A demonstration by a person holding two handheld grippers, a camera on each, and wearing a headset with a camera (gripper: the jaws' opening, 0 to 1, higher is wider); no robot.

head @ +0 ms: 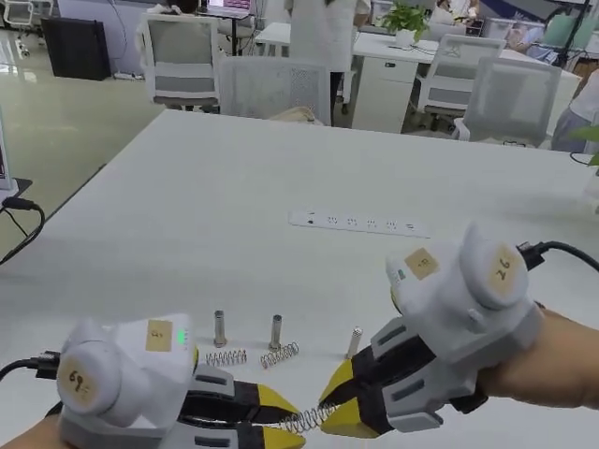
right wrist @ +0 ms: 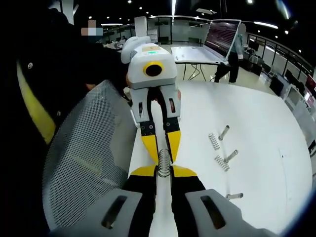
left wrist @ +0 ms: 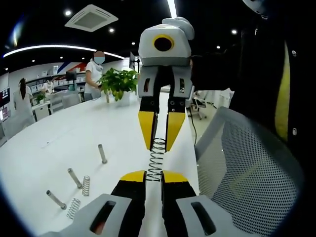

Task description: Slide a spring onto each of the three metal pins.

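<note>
I note left gripper point(left wrist: 154, 177) and right gripper point(right wrist: 164, 171) both clamped on one spring point(head: 306, 418) at the table's point(head: 234, 187) near edge; next, free one end, thread a pin point(head: 356, 341).

Sticker point(head: 77, 382) on left gripper point(head: 292, 417) reads 69; right gripper point(head: 329, 412) sticker point(head: 503, 271), 26.

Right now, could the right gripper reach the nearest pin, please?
Probably yes: the pin stands just beside the right gripper, bare table between, though it holds a spring with the left gripper.
</note>
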